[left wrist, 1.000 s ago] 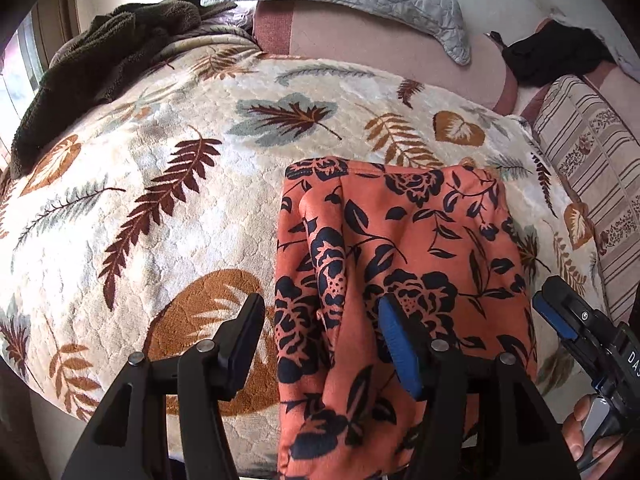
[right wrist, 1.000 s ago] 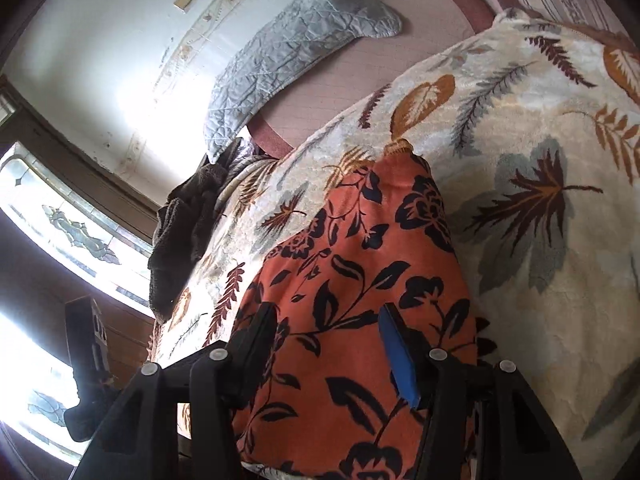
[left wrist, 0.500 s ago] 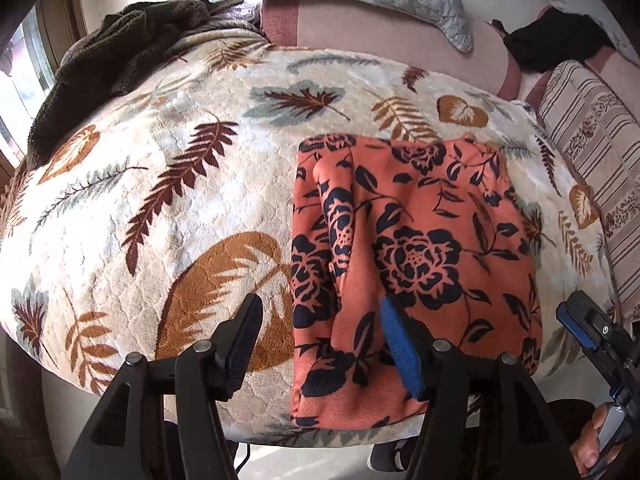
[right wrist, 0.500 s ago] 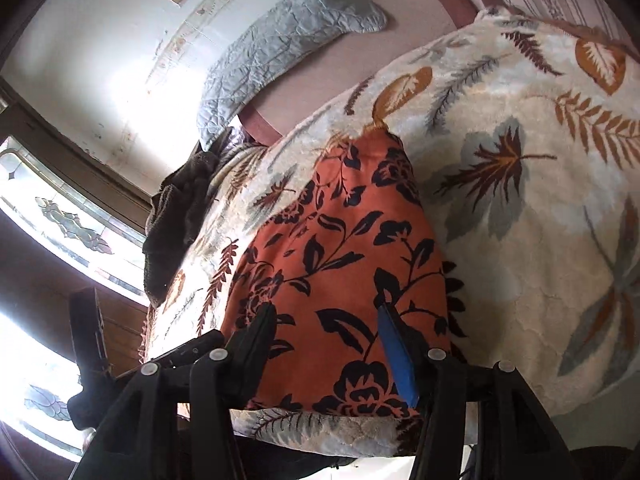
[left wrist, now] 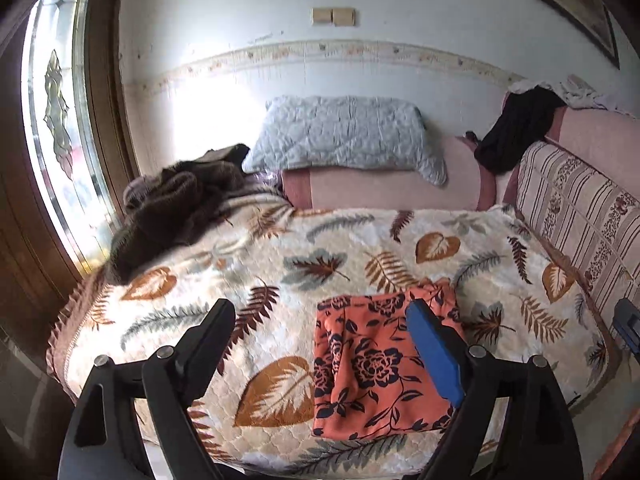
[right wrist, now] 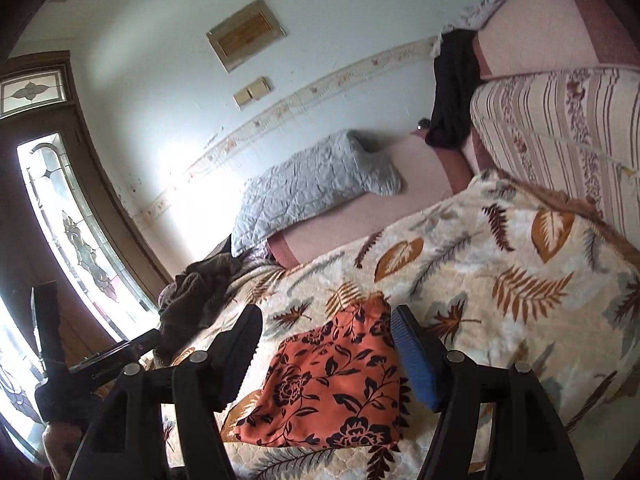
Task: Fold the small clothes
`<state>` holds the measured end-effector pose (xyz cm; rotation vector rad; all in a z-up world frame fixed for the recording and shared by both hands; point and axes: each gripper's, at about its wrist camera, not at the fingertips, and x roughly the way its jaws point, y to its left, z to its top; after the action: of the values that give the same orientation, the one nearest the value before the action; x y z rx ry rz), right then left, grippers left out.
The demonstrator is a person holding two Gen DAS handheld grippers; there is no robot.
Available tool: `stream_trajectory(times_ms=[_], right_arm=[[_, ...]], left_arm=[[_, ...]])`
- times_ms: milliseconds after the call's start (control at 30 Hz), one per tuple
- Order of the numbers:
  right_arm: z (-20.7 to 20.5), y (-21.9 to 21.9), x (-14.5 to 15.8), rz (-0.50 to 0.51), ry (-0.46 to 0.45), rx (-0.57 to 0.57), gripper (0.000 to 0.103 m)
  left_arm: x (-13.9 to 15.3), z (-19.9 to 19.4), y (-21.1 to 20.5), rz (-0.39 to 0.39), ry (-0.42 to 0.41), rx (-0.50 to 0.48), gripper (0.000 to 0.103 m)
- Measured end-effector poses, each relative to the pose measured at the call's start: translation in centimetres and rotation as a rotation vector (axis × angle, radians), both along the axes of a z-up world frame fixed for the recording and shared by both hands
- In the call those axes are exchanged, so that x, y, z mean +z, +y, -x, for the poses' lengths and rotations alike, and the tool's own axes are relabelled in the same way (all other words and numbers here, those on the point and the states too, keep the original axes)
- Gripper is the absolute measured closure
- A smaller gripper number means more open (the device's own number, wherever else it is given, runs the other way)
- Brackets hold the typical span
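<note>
The right tool [left wrist: 628,326] is cut off by the left view's edge, the left tool's blue finger [left wrist: 436,354] hides part of the cloth [left wrist: 372,364].

Left wrist view: taken from off the near edge of the leaf-print blanket [left wrist: 360,248], level, facing the far wall. Right wrist view: taken from the same near edge, rolled clockwise so the horizon is tilted. Both are set back from the orange floral cloth [left wrist: 380,364]. Shared by both: cloth, blanket, grey pillow [left wrist: 344,136], window [right wrist: 72,232], striped cushion [right wrist: 560,128].
</note>
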<state>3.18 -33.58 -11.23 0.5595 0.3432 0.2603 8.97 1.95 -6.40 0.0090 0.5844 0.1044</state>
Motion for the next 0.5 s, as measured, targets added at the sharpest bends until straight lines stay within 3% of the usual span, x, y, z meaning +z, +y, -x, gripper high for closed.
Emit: stream_trajectory(times_ms=[167,500], right_arm=[[3.9,-0.5,3.4,0.058,-0.100,-0.050,0.027],[8.3,0.6,6.2,0.156,-0.186,-0.078,0.027]], left_arm=[[4.0,3.5,-0.9,-0.059,-0.146,0.012,0.002],[7.9,8.7,-2.7,-0.140,-0.306,0.029,0.000]])
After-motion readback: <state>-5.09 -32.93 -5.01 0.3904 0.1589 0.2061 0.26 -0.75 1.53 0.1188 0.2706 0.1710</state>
